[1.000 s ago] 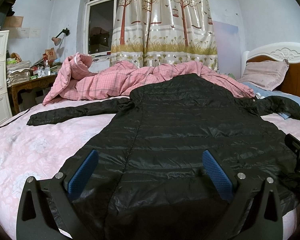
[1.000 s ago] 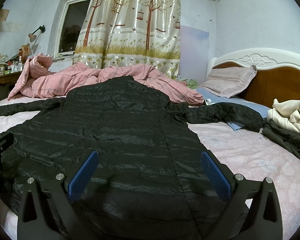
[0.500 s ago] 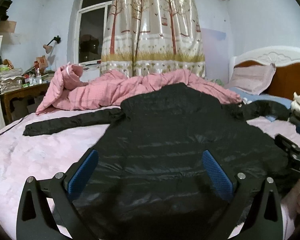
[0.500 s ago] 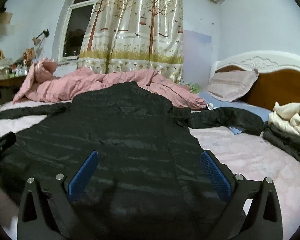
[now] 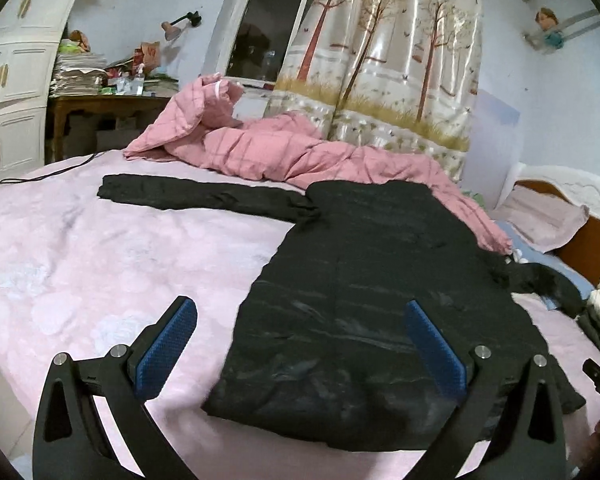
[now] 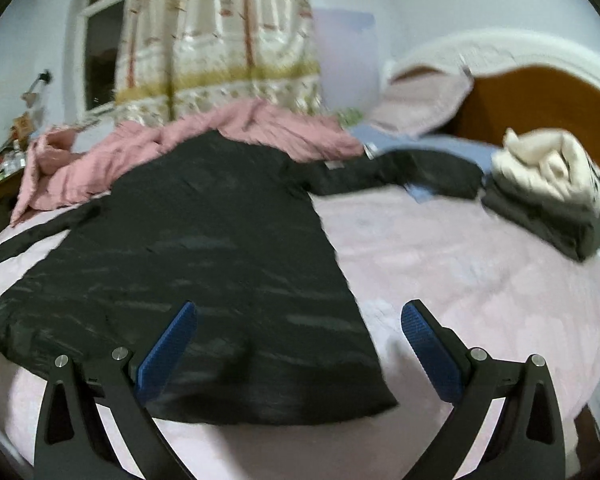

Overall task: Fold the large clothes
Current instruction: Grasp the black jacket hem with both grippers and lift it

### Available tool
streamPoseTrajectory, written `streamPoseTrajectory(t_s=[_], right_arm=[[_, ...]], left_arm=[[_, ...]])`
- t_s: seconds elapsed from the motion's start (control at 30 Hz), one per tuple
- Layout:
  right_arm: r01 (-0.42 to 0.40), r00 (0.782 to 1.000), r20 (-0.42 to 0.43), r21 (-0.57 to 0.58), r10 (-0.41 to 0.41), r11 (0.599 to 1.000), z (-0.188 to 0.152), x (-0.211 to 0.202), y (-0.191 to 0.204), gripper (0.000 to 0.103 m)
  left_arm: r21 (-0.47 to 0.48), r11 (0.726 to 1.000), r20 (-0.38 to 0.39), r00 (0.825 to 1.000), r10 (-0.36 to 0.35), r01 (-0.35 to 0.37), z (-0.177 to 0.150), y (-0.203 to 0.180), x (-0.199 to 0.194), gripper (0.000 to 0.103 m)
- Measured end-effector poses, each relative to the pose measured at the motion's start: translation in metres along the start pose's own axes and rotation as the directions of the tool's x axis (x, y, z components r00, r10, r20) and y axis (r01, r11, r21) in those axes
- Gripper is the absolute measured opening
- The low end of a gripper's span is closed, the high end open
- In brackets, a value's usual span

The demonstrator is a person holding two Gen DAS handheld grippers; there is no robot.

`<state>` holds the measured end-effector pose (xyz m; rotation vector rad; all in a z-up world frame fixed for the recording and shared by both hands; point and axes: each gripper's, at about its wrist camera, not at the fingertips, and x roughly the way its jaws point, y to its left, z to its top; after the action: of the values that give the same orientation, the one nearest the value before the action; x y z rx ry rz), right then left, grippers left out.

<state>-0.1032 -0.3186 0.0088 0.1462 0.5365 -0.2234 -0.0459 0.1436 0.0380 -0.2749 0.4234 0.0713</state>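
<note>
Item: black padded coat, spread flat on the pink bed, hem near, sleeves flung left and right, laid ready for folding; left gripper and right gripper hover over the hem, jaws wide apart, holding nothing.

Long black quilted coat lies flat, both sleeves spread.
</note>
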Motion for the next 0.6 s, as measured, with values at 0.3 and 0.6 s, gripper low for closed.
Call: streamPoseTrajectory(t_s=[0.3,0.6], right_arm=[[0.017,0.99,-0.144,0.184,0.01,0.983,-0.01,0.027,-0.045,0.093],[-0.023,0.964,-0.254,0.218,0.08,0.976,-0.019,0.056,-0.042,0.05]], left_arm=[[-0.022,0.998,-0.164,0.985,0.06,-0.065,-0.016,0.004,0.029,0.103],[-0.072,0.981,-0.426,0.895,0.136,-0.183,-0.047,0.026,0.076,0.096]])
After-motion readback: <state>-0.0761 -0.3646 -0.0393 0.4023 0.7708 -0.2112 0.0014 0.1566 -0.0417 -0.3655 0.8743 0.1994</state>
